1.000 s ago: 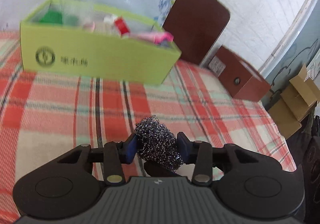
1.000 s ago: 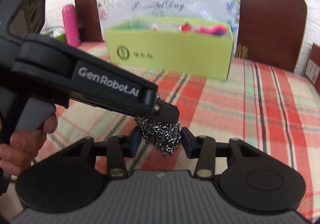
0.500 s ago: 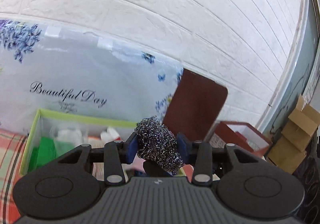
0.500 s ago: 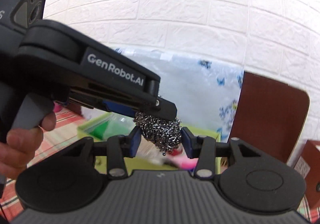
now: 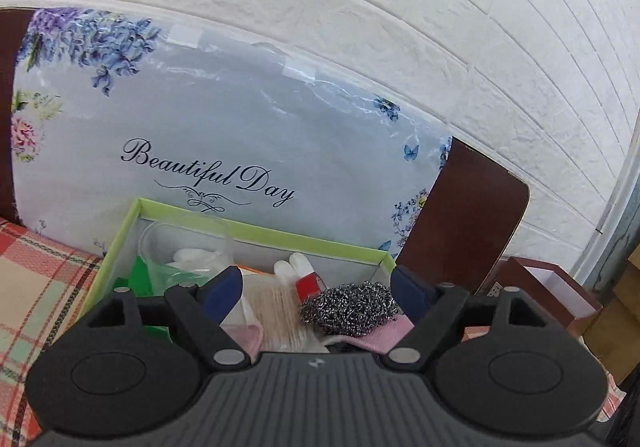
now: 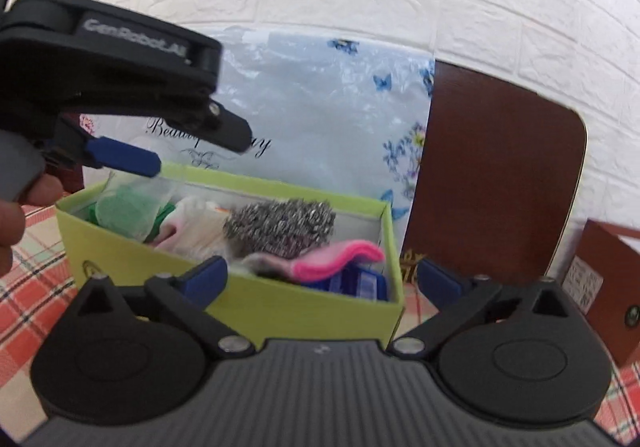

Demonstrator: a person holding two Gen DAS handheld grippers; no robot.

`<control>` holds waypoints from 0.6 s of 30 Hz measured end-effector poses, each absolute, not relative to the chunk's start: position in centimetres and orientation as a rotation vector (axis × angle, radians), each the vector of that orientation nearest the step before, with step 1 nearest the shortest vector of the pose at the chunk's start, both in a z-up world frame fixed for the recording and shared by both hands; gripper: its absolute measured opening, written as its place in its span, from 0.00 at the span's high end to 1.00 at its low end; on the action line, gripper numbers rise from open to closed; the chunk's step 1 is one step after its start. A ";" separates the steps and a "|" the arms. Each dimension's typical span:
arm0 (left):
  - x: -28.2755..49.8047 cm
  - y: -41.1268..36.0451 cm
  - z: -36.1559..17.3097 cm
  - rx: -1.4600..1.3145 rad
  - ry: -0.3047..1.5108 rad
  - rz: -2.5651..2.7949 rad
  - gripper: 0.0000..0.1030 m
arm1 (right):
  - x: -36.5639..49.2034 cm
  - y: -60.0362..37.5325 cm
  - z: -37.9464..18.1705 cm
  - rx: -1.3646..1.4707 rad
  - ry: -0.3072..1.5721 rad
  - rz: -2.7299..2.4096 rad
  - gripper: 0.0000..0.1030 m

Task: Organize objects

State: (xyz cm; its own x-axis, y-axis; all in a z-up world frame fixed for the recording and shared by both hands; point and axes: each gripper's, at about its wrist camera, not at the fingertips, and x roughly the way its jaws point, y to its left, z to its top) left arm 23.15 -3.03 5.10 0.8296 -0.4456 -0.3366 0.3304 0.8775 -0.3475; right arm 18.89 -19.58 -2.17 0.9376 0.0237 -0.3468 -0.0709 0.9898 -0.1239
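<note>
Both grippers, left gripper (image 5: pixel 316 289) and right gripper (image 6: pixel 322 279), moved over the green box (image 6: pixel 240 303), jaws opening, steel-wool scourer (image 6: pixel 280 229) released inside at 12 o'clock; withdraw straight back, clear of the rim.

"Beautiful Day", black script, on flowered plastic sheet (image 5: pixel 240 119) behind green box | "GenRobot.AI", white letters, blurred, on left gripper (image 6: pixel 176 155) body | box logo unreadable
</note>
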 end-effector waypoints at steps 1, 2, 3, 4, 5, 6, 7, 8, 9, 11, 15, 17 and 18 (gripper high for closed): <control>22.4 -2.8 5.2 -0.279 0.420 -0.405 0.18 | 18.5 -19.6 -2.1 -0.126 0.355 0.054 0.00; 21.5 -2.5 5.4 -0.276 0.417 -0.390 0.18 | 17.6 -19.2 -2.0 -0.120 0.354 0.059 0.00; 20.7 -2.2 5.6 -0.275 0.416 -0.371 0.17 | 17.2 -19.3 -1.7 -0.114 0.353 0.061 0.00; 19.7 -1.9 5.8 -0.271 0.421 -0.349 0.15 | 17.5 -19.3 -1.1 -0.106 0.354 0.063 0.00; 18.9 -1.6 6.0 -0.266 0.426 -0.329 0.13 | 17.0 -19.5 -0.6 -0.093 0.358 0.063 0.00; 18.1 -1.4 6.1 -0.261 0.437 -0.303 0.11 | 15.9 -19.3 -0.3 -0.077 0.367 0.062 0.00; 17.2 -1.1 6.3 -0.250 0.455 -0.276 0.10 | 15.1 -19.2 0.2 -0.055 0.381 0.064 0.00; 16.3 -0.9 6.3 -0.236 0.475 -0.251 0.09 | 14.3 -19.3 0.8 -0.029 0.399 0.069 0.00; 15.6 -0.7 6.3 -0.223 0.495 -0.226 0.09 | 13.1 -19.4 1.2 -0.006 0.421 0.076 0.00; 13.9 -0.3 6.0 -0.205 0.527 -0.187 0.09 | 11.2 -19.6 1.9 0.029 0.469 0.092 0.00; 11.0 0.6 5.0 -0.194 0.580 -0.136 0.09 | 8.0 -20.1 2.1 0.084 0.578 0.129 0.00; 9.7 0.8 4.4 -0.184 0.606 -0.120 0.09 | 6.7 -20.3 1.8 0.102 0.612 0.135 0.00; 9.1 0.7 4.1 -0.175 0.616 -0.115 0.09 | 5.7 -20.4 1.6 0.106 0.613 0.128 0.00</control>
State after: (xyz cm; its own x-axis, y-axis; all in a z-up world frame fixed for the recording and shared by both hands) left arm 9.09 0.74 4.10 0.8103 -0.1589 -0.5641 0.0549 0.9789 -0.1968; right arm 5.67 -20.36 1.64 0.8104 0.1513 -0.5660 -0.0886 0.9866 0.1369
